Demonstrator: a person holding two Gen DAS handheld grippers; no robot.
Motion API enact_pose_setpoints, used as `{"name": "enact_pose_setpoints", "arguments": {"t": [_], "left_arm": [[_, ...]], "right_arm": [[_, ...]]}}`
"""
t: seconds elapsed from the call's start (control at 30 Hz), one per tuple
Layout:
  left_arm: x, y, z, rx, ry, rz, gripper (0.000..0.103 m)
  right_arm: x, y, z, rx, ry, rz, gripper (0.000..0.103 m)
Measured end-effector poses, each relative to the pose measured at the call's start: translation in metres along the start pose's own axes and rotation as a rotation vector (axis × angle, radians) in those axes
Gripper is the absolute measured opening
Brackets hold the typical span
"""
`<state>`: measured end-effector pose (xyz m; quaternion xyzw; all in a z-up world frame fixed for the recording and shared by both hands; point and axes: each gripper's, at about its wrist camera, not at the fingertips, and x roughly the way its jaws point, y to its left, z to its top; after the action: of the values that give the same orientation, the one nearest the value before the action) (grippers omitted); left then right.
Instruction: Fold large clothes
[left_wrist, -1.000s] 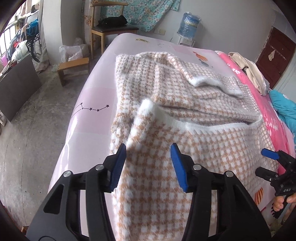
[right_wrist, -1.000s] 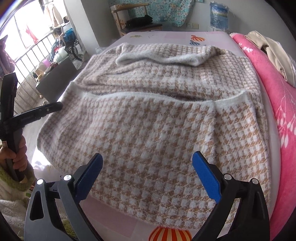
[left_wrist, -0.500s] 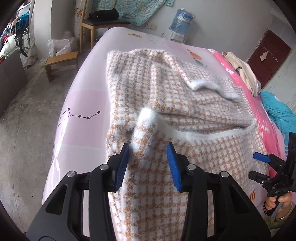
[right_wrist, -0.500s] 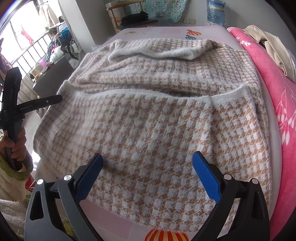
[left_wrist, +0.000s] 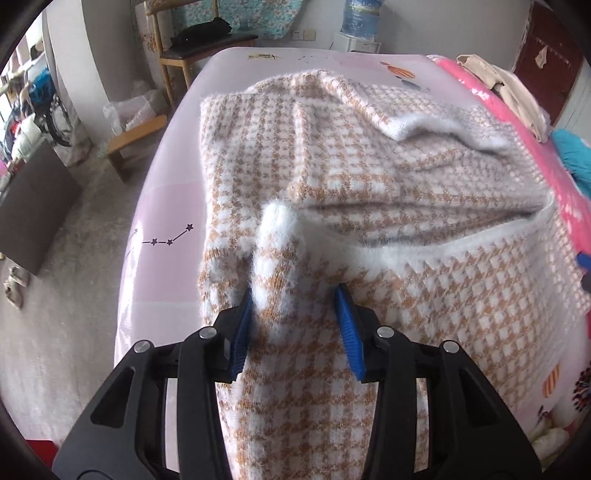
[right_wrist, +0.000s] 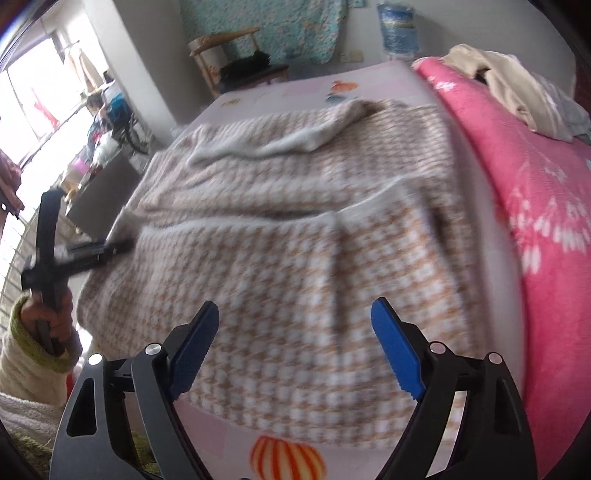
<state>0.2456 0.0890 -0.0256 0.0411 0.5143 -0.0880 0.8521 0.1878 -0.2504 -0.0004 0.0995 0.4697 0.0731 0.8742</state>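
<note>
Now the left gripper (left_wrist: 295, 314) has bunched the houndstooth sweater's (left_wrist: 369, 177) white-trimmed hem (left_wrist: 280, 221) between its slightly reopening jaws, seemingly pinched, while the right gripper (right_wrist: 295, 350), empty, closes above the fabric, so lifting the fold looks near.

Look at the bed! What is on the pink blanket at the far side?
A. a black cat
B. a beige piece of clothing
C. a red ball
B: a crumpled beige garment lies on the pink blanket, beyond the checked sweater.
</note>
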Motion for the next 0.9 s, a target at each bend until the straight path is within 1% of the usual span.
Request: {"name": "enact_pose_setpoints", "arguments": {"t": [0.07,0.17,0.2,0.27,0.33,0.4,0.47,0.53,0.63,0.9], "left_arm": [[0.0,-0.004,0.002,0.002,0.007,0.03,0.042],[0.001,-0.01,0.004,0.013,0.007,0.071,0.042],[0.001,-0.012,0.004,0.016,0.006,0.082,0.042],[0.0,-0.014,0.003,0.021,0.007,0.1,0.042],[0.0,-0.016,0.004,0.018,0.01,0.112,0.042],[0.0,-0.017,0.005,0.013,0.013,0.12,0.042],[0.0,-0.017,0.006,0.012,0.016,0.127,0.042],[0.0,-0.017,0.005,0.012,0.018,0.133,0.042],[0.001,-0.02,0.006,0.014,0.021,0.141,0.042],[0.0,-0.019,0.005,0.009,0.025,0.141,0.042]], "right_arm": [[-0.001,-0.014,0.009,0.015,-0.015,-0.028,0.075],[0.008,-0.038,0.025,0.054,-0.011,-0.033,0.066],[0.012,-0.044,0.028,0.068,-0.004,-0.034,0.062],[0.021,-0.057,0.035,0.091,0.015,-0.026,0.059],[0.033,-0.067,0.039,0.116,0.04,-0.01,0.057],[0.041,-0.074,0.039,0.137,0.067,0.007,0.051],[0.044,-0.075,0.037,0.144,0.089,0.014,0.048],[0.044,-0.074,0.033,0.149,0.105,0.031,0.048],[0.044,-0.073,0.03,0.139,0.119,0.025,0.048],[0.053,-0.073,0.041,0.133,0.127,0.012,0.047]]}}
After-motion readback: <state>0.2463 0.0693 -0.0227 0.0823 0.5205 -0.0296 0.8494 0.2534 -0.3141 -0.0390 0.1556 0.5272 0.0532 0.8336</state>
